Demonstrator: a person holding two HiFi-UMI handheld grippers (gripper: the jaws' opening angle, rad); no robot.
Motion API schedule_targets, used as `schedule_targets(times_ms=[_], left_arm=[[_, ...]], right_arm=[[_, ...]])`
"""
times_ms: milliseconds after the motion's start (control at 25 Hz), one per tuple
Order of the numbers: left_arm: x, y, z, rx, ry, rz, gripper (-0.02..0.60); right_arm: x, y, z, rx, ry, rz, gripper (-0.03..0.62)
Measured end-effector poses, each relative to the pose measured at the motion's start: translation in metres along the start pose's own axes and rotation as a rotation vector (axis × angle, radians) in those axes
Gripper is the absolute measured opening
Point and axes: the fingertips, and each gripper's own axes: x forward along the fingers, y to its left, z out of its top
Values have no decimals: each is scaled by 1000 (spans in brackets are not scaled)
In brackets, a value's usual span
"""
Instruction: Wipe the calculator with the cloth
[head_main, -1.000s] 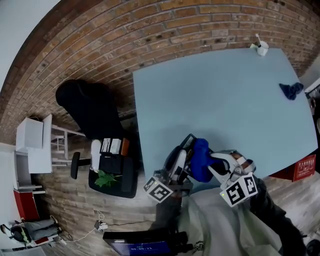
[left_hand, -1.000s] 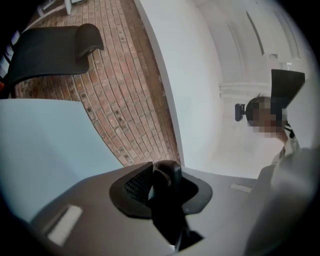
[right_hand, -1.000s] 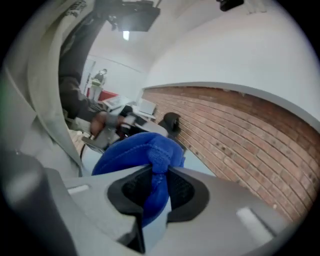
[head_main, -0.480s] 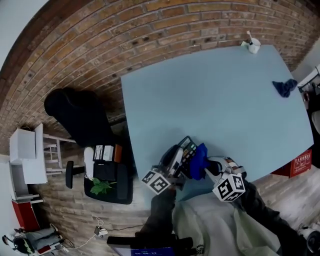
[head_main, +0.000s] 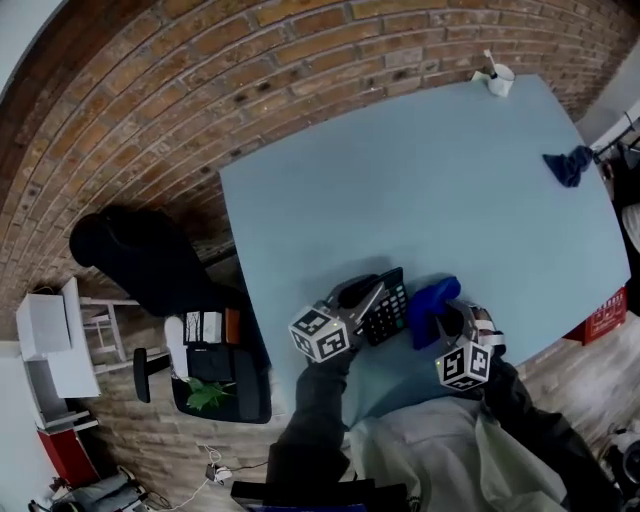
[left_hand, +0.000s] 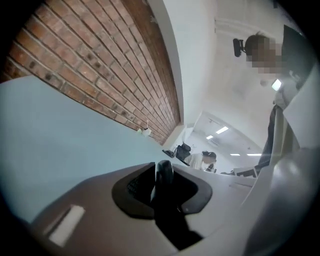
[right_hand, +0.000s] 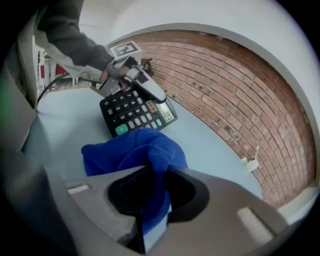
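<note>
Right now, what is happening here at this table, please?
A person works with two hand-held grippers over a light blue table. The left gripper is clamped on one edge of a black calculator near the table's front edge. The right gripper grips a bunched blue cloth just beside the calculator; wiping does not seem to be under way yet.

The calculator (head_main: 388, 305) looks like black matt plastic w/ smooth keys & a glossier display window; the cloth (head_main: 432, 303) is blue, soft & fuzzy, approx. fleece or microfibre. The counter (head_main: 400, 180) has a smooth, matt pale-blue top, vs. the brick wall (head_main: 200, 90), which is rough w/ coarse mortar joints. The left gripper (left_hand: 164, 172) & right gripper (right_hand: 150, 172) have smooth, matt grey plastic bodies.
</note>
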Motion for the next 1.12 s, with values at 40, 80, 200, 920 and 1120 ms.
schedule_targets(times_ms=[40, 80, 200, 920, 1120], left_arm=[[6, 2, 0, 6, 15, -11, 54], [10, 4, 0, 6, 19, -15, 54], [14, 13, -5, 42, 43, 20, 64], [-109, -26, 35, 160, -210, 440, 265], [-162, -70, -3, 68, -371, 543, 34]], right_arm=[[7, 0, -1, -14, -2, -1, 75], [12, 0, -1, -20, -11, -1, 75], [20, -7, 2, -18, -38, -34, 77], [-19, -57, -18, 207, -102, -27, 144], [-65, -59, 20, 196, -302, -86, 94]])
